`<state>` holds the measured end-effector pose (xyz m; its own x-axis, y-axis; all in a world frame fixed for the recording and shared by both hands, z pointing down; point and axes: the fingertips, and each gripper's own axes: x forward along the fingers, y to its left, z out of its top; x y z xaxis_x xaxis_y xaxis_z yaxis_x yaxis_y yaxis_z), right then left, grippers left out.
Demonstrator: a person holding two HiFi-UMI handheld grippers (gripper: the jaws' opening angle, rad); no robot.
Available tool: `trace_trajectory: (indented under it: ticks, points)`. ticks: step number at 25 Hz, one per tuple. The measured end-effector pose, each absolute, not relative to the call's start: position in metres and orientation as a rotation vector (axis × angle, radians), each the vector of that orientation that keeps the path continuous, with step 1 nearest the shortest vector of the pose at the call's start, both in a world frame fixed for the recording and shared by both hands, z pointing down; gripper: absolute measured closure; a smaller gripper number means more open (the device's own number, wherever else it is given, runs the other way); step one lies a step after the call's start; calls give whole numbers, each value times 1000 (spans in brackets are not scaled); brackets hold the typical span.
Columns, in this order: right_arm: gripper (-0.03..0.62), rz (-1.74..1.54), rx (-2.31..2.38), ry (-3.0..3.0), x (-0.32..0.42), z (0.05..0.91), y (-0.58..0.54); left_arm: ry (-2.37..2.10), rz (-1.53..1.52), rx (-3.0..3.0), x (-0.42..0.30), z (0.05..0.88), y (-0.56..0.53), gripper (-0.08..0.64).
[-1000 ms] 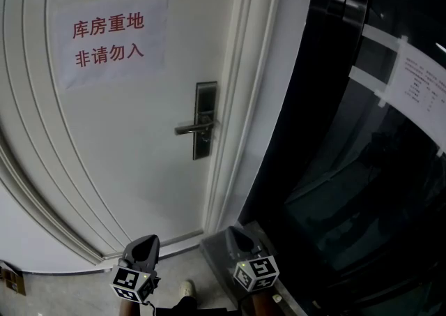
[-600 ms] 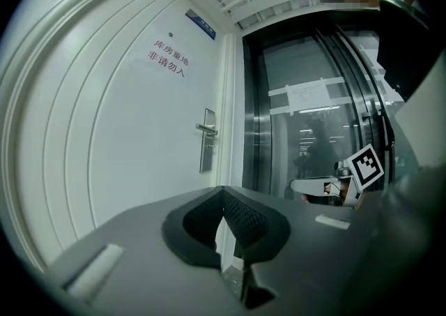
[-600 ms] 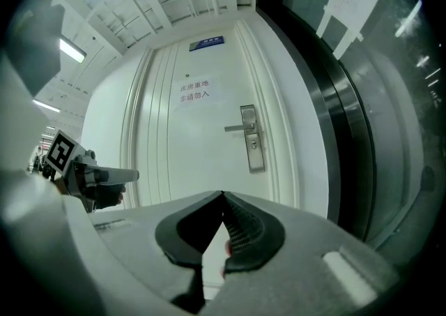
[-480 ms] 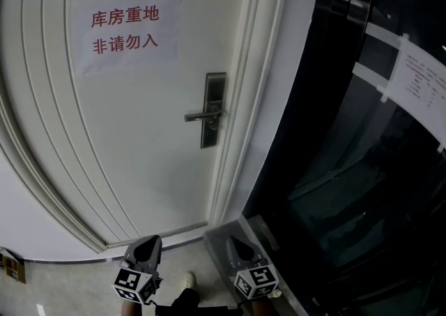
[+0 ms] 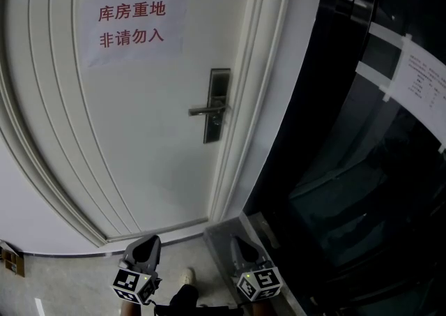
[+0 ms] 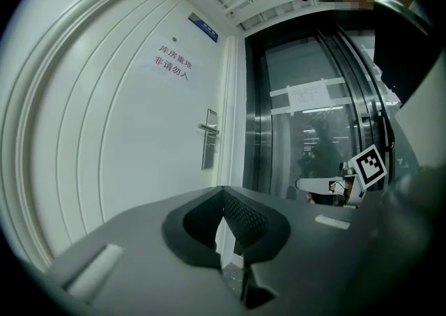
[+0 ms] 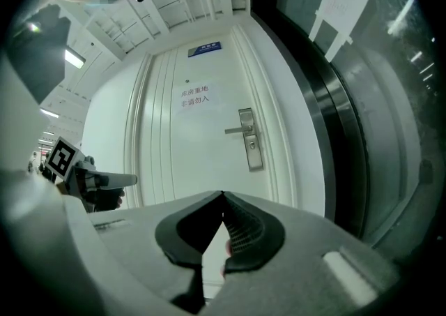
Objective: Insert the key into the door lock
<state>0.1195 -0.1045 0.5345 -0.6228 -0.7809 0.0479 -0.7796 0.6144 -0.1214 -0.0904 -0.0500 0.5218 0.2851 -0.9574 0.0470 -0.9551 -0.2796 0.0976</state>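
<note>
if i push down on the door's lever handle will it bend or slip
The lever handle looks like metal, so likely rigid, not bendy. Mounted on the lock plate at one end, it would probably pivot down. Its smooth sheen suggests it may be slippery.

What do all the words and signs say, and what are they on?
"库房重地 / 非请勿入": red print, two lines, on the paper sign stuck to the door.
Blue plate above the door: too small to read.
Paper taped to the glass: print too small to read.
</note>
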Motion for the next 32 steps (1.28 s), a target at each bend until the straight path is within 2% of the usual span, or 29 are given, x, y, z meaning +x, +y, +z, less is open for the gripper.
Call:
trace_trajectory:
  ticks: [32]
  points:
    - [591, -149, -1323, 2854, 128, 532, -100, -1807, -28, 2465, -64, 512, -55, 557]
